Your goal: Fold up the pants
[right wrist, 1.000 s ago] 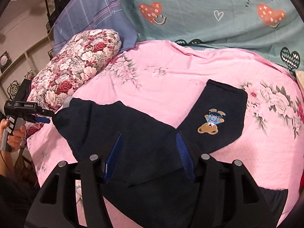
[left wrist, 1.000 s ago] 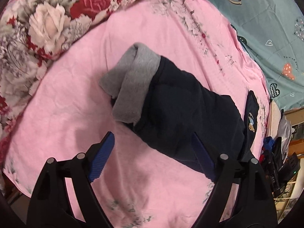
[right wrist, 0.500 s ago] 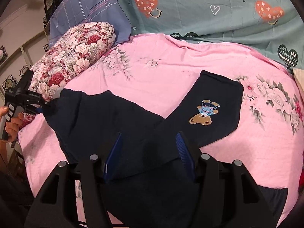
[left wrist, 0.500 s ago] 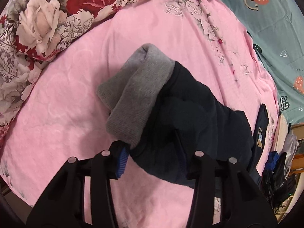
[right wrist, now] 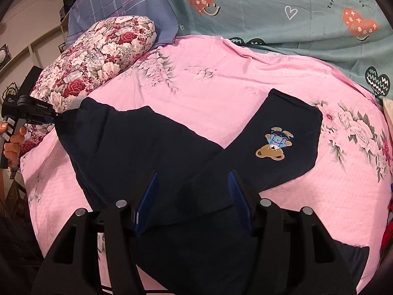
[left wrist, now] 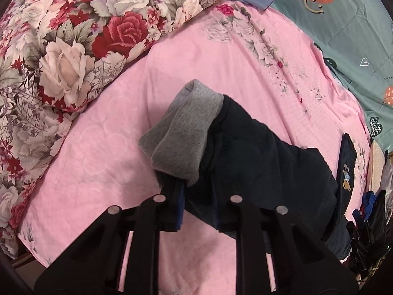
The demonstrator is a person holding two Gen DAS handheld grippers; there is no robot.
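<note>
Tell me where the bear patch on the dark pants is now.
In the right wrist view, the bear patch sits right of centre on the pant leg lying on the pink bedspread, below the teal heart-print blanket.

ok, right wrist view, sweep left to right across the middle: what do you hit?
Person's hand → left tool, closing on the pants' cuffed end → dark pants leg → bear patch on the other leg → grey-pink flower print on the pink sheet.
</note>
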